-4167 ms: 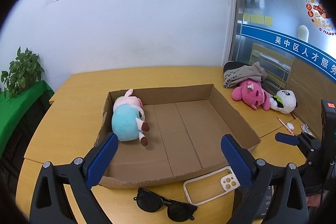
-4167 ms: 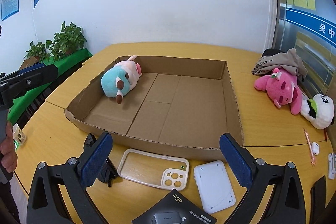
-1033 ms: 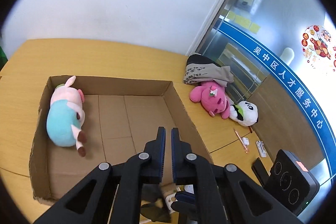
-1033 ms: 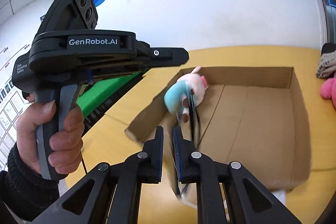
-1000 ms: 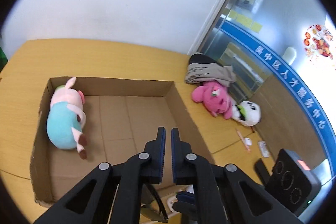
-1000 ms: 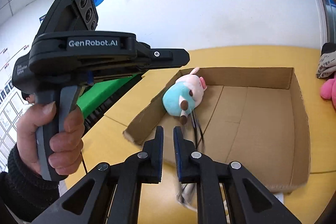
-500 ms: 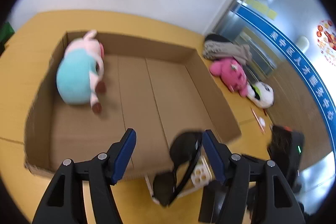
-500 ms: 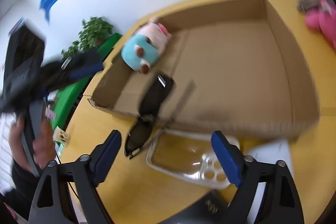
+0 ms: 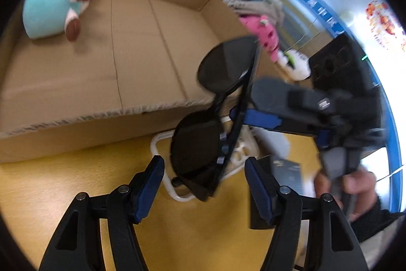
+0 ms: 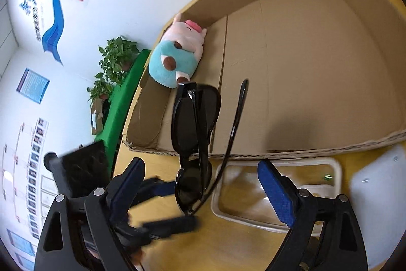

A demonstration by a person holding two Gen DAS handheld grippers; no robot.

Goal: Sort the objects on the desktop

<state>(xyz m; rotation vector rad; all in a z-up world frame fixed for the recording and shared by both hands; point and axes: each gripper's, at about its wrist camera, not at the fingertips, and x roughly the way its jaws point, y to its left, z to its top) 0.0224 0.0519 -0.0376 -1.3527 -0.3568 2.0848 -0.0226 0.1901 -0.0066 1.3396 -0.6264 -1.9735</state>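
Note:
Black sunglasses stand on edge, tilted, over a white phone case just outside the front wall of the cardboard box. My left gripper is open, its pads on either side of the glasses and apart from them. In the right wrist view the sunglasses hang loose ahead of my open right gripper, one temple arm splayed out. No pad presses on them. A blue and pink plush pig lies in the box's far left corner.
A pink plush and a panda plush lie right of the box. A dark packet and a white flat block sit near the phone case. A person's hand holds the right gripper. Potted plants stand beyond the table.
Both grippers were shut a second ago and now stand open. Both have dropped toward the table in front of the box. The sunglasses are loose between them.

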